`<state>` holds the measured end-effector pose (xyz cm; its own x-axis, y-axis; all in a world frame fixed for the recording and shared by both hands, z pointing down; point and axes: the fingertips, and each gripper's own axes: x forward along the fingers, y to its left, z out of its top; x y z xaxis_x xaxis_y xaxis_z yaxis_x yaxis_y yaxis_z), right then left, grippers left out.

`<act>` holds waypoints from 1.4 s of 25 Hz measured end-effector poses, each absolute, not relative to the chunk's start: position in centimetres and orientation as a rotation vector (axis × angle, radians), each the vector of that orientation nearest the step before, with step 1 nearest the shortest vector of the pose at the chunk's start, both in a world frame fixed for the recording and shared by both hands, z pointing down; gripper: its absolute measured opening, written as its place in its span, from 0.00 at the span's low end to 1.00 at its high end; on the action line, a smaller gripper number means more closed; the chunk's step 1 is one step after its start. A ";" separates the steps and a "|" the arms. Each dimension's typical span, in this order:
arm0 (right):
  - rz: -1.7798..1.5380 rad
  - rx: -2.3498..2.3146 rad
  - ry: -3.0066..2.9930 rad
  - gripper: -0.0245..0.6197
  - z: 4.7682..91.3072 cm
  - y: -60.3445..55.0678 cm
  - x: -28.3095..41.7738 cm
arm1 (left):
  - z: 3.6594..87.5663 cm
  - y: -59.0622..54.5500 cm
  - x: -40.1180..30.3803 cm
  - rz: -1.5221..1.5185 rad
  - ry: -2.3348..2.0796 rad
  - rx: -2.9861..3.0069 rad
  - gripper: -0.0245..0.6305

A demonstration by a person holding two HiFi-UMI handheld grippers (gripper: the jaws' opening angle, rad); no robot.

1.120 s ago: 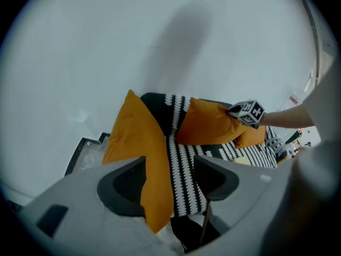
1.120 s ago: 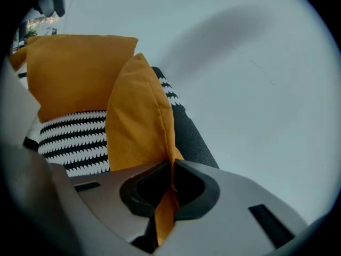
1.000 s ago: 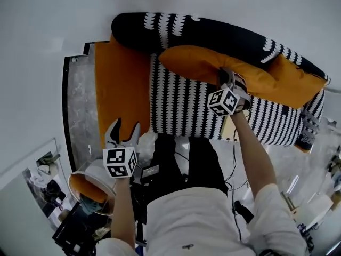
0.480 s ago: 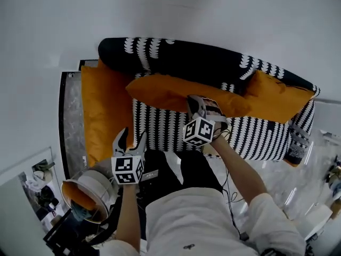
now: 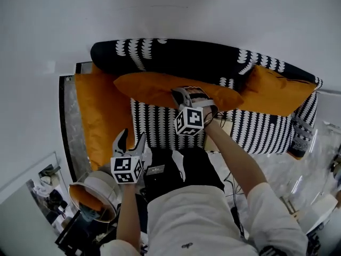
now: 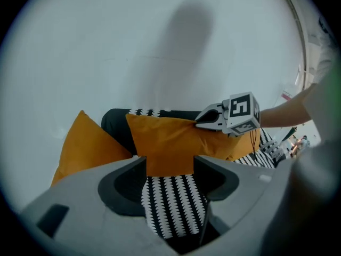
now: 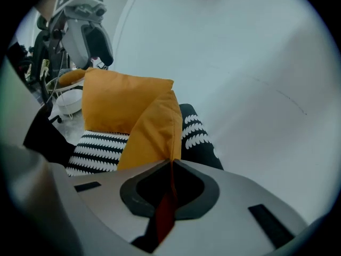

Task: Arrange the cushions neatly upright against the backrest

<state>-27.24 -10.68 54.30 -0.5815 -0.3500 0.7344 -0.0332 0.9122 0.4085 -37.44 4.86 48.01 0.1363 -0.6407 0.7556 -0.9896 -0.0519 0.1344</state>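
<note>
A black-and-white patterned sofa (image 5: 160,124) has its dark backrest (image 5: 176,55) against the wall. My right gripper (image 5: 182,93) is shut on the edge of the middle orange cushion (image 5: 149,88), held just in front of the backrest. In the right gripper view the orange fabric (image 7: 152,129) runs pinched between the closed jaws of the gripper (image 7: 171,167). A second orange cushion (image 5: 98,116) lies at the sofa's left end, a third (image 5: 277,89) leans at the right end. My left gripper (image 5: 131,137) stands open and empty at the seat's front edge; its own view looks at the seat (image 6: 170,196).
A white round basket (image 5: 95,191) with something orange in it stands at the lower left. A grey slab (image 5: 68,119) runs along the sofa's left side. Clutter and cables (image 5: 314,207) lie on the floor at the right. The person's legs (image 5: 181,169) touch the sofa's front.
My right gripper has carried the middle cushion to the left along the backrest. The left gripper has stayed open at the seat's front edge.
</note>
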 end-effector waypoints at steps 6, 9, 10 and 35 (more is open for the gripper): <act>-0.461 0.283 -2.124 0.07 54.9 -13.7 -26.6 | 52.2 -0.6 -40.0 0.685 -1.447 1.774 0.47; -0.461 0.258 -2.122 0.07 54.9 -13.3 -26.4 | 53.2 -5.1 -41.7 0.544 -1.436 1.770 0.47; -0.455 0.255 -2.125 0.07 54.9 -13.0 -26.3 | 53.5 -6.6 -42.2 0.499 -1.440 1.773 0.47; -0.228 0.235 -2.164 0.07 55.4 -12.0 -25.4 | 55.4 -8.6 -41.1 0.579 -1.338 1.816 0.10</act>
<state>-25.39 -12.02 55.40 -0.5614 -0.2528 0.7880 -0.0830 0.9646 0.2503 -41.13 -8.64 55.36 0.3386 -0.5758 0.7441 -0.9366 -0.1306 0.3252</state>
